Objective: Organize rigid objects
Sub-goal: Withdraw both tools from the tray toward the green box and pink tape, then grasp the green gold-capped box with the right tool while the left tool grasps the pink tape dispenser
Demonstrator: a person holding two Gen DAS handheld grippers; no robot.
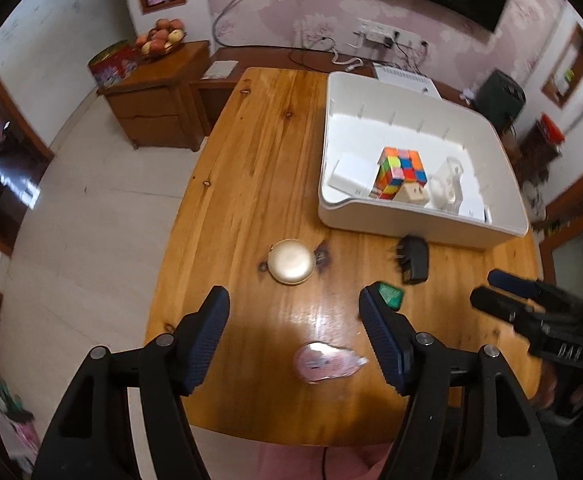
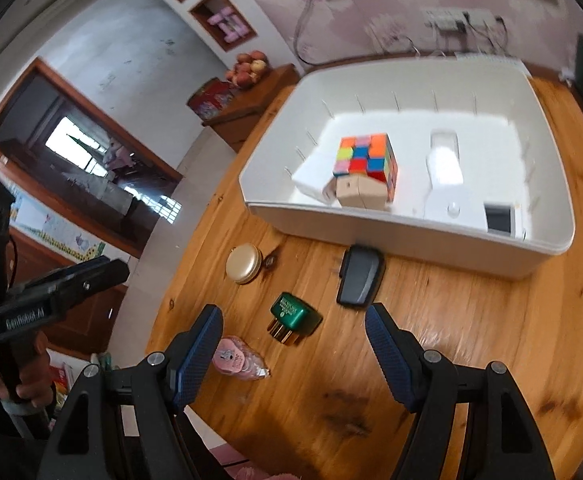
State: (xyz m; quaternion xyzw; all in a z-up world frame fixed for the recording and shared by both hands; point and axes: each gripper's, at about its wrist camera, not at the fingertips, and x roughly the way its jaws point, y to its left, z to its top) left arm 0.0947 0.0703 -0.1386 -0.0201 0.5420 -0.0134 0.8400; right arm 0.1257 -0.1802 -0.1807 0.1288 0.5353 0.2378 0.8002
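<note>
A white bin [image 1: 419, 226] [image 2: 411, 236] on the wooden table holds a colour cube [image 1: 401, 172] [image 2: 365, 160], a wooden block [image 1: 411, 196] [image 2: 361, 192] and white items. On the table lie a round gold case [image 1: 293, 260] [image 2: 243, 263], a black charger [image 1: 413, 258] [image 2: 359, 278], a green box [image 1: 391, 296] [image 2: 293, 316] and a pink packet [image 1: 323, 362] [image 2: 237, 358]. My left gripper [image 1: 295, 328] is open above the pink packet. My right gripper [image 2: 295, 340] is open over the green box, and it also shows in the left wrist view [image 1: 503, 292].
The table [image 1: 259, 152] [image 2: 471, 340] has a rounded near edge. A wooden cabinet [image 1: 159, 92] with a fruit bowl [image 1: 161, 40] stands beyond its far left. A low shelf with cables and a power strip [image 1: 375, 32] runs along the back wall.
</note>
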